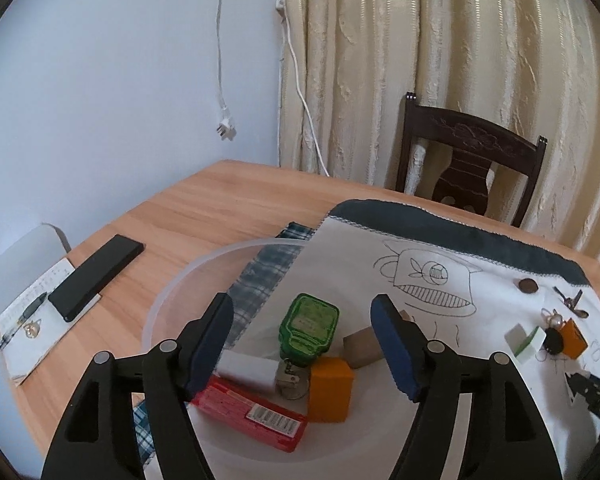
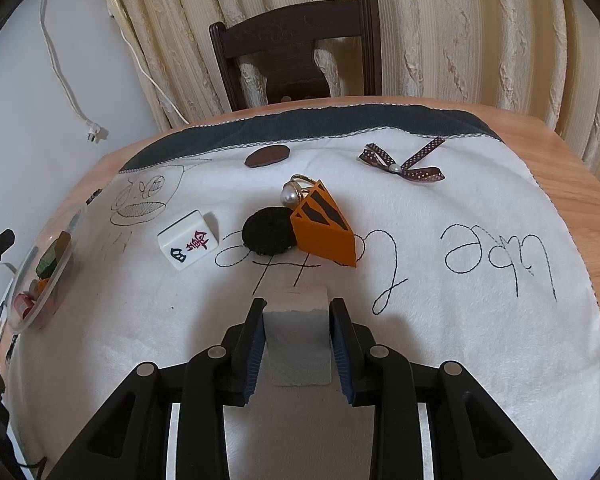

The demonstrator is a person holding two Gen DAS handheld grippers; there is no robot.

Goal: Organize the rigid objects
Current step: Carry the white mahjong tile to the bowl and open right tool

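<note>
Left wrist view: the left gripper (image 1: 302, 344) hangs wide open over a clear plastic bowl (image 1: 172, 284), holding nothing. Inside the bowl, a green case (image 1: 310, 324) sits near the centre, a brown block (image 1: 362, 346) at about 3 o'clock from it, an orange block (image 1: 330, 388) at 6 o'clock, a white block (image 1: 248, 370) at 8 o'clock and a red packet (image 1: 252, 414) at 7 o'clock. On the wooden table (image 1: 204, 208), at 9 o'clock from the bowl, a black phone (image 1: 96, 276) lies on a notepad (image 1: 40, 320) beside a pen (image 1: 22, 326). A white embroidered cloth (image 1: 480, 360) spreads at 3 o'clock. Right wrist view: the right gripper (image 2: 298, 316) has its jaws closed against both sides of a pale grey block (image 2: 298, 332), which it grips just above the cloth. Farther ahead at 12 o'clock lie an orange wedge (image 2: 324, 228) touching a black disc (image 2: 266, 230) and a pearl ring (image 2: 296, 194). A mahjong tile (image 2: 188, 238) rests at 11 o'clock, a brown oval (image 2: 266, 156) beyond it, and a ribbon bow (image 2: 402, 164) at 1 o'clock. The bowl's edge shows at 9 o'clock.
</note>
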